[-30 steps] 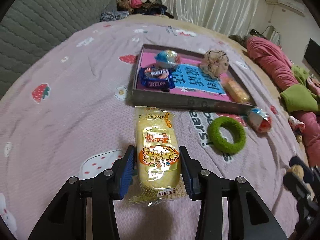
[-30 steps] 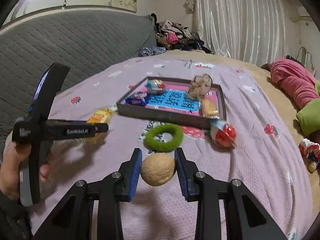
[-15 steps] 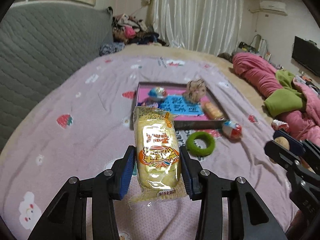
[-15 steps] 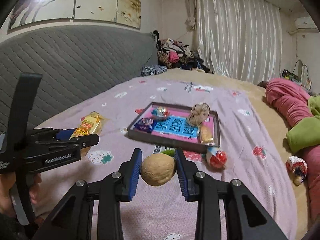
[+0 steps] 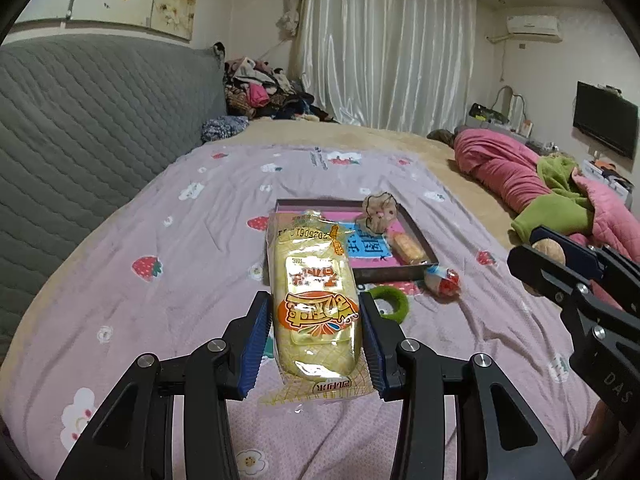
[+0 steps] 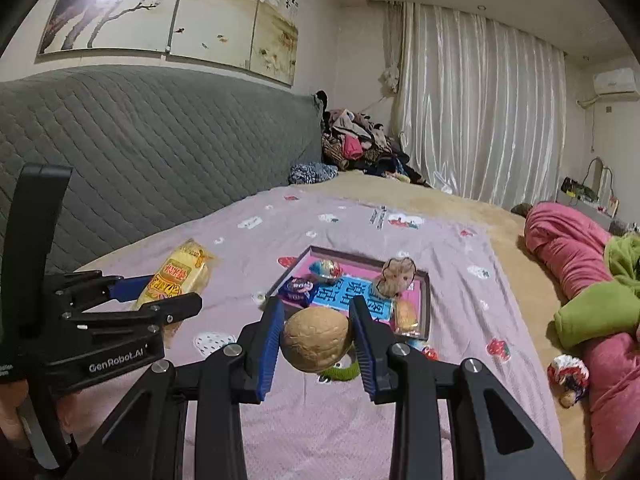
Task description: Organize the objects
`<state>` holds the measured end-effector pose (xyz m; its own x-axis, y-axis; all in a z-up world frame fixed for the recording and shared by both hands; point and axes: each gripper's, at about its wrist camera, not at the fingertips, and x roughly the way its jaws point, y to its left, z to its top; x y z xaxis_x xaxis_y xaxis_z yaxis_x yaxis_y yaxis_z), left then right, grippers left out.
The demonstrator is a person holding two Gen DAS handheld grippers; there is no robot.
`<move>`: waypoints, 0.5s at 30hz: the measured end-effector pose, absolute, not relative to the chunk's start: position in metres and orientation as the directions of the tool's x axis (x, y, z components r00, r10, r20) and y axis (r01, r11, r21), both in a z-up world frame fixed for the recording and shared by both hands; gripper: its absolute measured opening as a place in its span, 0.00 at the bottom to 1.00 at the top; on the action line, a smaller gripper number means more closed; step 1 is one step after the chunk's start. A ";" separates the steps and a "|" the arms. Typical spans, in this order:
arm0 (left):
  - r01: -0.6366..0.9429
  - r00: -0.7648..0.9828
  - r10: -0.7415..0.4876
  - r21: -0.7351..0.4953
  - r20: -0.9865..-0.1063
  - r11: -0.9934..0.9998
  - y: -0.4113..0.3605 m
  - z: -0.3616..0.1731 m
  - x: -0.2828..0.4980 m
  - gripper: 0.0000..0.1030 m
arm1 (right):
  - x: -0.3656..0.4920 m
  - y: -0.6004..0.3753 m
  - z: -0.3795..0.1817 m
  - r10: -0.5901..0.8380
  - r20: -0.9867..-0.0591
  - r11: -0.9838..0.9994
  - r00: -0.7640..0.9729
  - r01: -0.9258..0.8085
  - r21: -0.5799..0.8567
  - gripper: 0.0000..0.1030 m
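Observation:
My left gripper [image 5: 313, 336] is shut on a yellow snack packet [image 5: 308, 264] and holds it in the air above the pink bedspread. My right gripper [image 6: 317, 320] is shut on a round brown walnut [image 6: 316, 340], also lifted off the bed. Each gripper shows in the other's view: the left gripper [image 6: 160, 296] with its packet [image 6: 180, 276], the right gripper [image 5: 560, 264] with the walnut [image 5: 549, 249]. Ahead lies a dark tray [image 5: 392, 270] with a pink and blue liner, which holds several small items. A green ring [image 5: 390, 302] and a wrapped egg-shaped candy [image 5: 442, 280] lie in front of the tray.
In the tray are a brown fuzzy ball [image 5: 379, 212], an orange snack [image 5: 406, 246], a shiny egg [image 6: 326, 270] and a purple packet [image 6: 298, 288]. A grey quilted backrest [image 5: 80, 128] runs along the left. Pink and green blankets [image 5: 520, 168] lie on the right.
Both grippers have risen from the bedspread with the packet and the walnut still in them. The views have tilted up, so the tray now looks smaller and farther off.

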<state>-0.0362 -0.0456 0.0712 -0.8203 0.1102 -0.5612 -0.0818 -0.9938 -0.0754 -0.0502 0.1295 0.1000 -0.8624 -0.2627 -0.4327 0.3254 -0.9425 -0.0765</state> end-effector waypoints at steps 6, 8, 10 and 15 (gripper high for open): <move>-0.084 -0.832 0.116 -0.083 -0.542 -0.993 -0.045 0.083 -0.024 0.43 | -0.044 0.126 0.117 -0.253 -0.399 -0.942 -0.881 0.319 -0.107 0.34; -0.088 -0.836 0.117 -0.081 -0.537 -0.993 -0.044 0.086 -0.020 0.43 | -0.041 0.125 0.123 -0.249 -0.391 -0.941 -0.886 0.317 -0.119 0.34; -0.090 -0.840 0.118 -0.078 -0.529 -0.993 -0.044 0.091 -0.016 0.43 | -0.041 0.125 0.127 -0.246 -0.390 -0.941 -0.888 0.314 -0.122 0.34; -0.095 -0.851 0.123 -0.081 -0.510 -0.992 -0.044 0.103 -0.010 0.43 | -0.038 0.122 0.136 -0.241 -0.386 -0.941 -0.891 0.312 -0.132 0.34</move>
